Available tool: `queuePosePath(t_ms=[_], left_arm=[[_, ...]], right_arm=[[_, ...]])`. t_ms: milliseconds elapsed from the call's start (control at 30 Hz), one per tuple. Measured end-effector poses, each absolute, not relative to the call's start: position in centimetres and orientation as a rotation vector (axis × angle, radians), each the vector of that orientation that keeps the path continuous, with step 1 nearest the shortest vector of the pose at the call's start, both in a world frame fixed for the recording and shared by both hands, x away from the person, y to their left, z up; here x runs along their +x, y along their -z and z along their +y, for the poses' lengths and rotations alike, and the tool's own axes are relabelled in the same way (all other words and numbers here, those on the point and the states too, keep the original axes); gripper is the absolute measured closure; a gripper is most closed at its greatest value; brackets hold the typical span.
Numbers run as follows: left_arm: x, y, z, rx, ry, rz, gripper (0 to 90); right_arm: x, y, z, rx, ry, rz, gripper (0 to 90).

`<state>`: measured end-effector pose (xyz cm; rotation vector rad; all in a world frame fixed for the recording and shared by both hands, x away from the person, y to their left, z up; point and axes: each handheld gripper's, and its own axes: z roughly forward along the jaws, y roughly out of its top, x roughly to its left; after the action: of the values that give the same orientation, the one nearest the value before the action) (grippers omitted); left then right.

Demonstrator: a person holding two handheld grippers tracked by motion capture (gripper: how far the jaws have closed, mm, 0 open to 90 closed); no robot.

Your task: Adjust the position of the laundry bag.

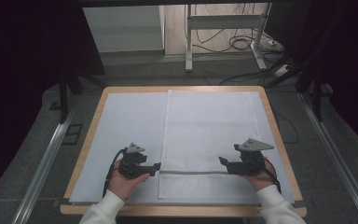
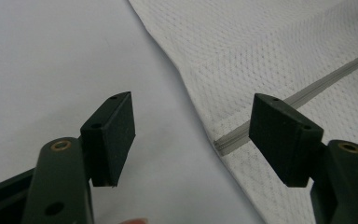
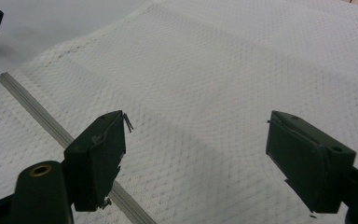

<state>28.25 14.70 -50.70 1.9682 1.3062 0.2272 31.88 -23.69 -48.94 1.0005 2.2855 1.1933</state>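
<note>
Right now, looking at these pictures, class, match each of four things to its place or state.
Things:
1. left tool
2. right tool
3. white towel
4. grey stripe

Places or states:
A. runs across the towel near the person
B. open at the towel's left edge
C. spread flat on the table
D. open over the towel's right part

Pairs: 1-B, 2-D, 3-C, 4-A
</note>
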Motion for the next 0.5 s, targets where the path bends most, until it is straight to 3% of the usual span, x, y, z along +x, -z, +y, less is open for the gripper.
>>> queuePosePath(t_ms=[500], left_arm=[[28.2, 51.5, 13.0, 1.978, -0.121, 1.296, 36.2]], right_arm=[[31.8, 48.6, -23.7, 1.011, -1.215, 2.277, 19.2]])
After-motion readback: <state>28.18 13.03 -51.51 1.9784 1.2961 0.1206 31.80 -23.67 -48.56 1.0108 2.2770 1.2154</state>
